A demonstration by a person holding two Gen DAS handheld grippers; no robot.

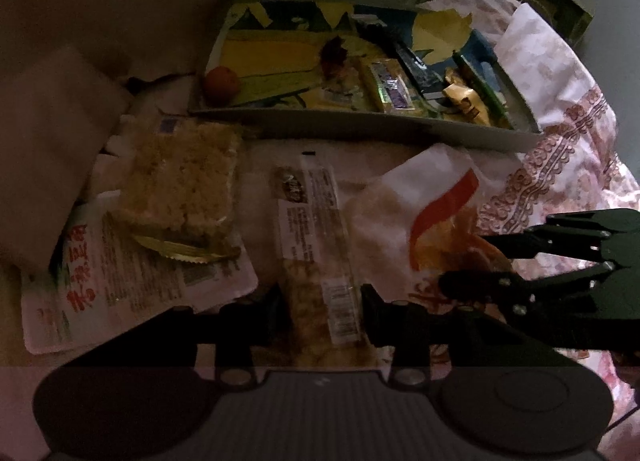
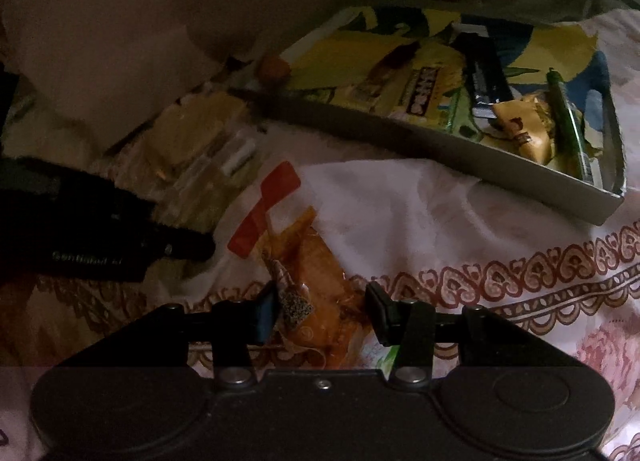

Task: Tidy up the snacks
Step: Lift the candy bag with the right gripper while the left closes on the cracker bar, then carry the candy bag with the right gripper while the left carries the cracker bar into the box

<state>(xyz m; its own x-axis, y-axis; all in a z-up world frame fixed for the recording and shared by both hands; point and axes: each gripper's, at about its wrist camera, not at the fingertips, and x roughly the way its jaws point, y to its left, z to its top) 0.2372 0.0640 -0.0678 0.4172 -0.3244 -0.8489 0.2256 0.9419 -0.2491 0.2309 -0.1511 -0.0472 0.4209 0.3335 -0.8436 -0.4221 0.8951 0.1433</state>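
At lower centre, my left gripper (image 1: 324, 301) is pinching a clear-wrapped snack bar (image 1: 316, 245); my right gripper (image 2: 320, 309) fingers are straddling an orange packet (image 2: 320, 285), grip unclear, below the tray (image 2: 440, 145).

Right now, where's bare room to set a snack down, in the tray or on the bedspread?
Free: the tray's yellow floor between the orange fruit and the purple-labelled bar; also the bedspread between the tray's near wall and the patterned border. Crowded: the tray's right end, and the bedspread to its left, where packets overlap.
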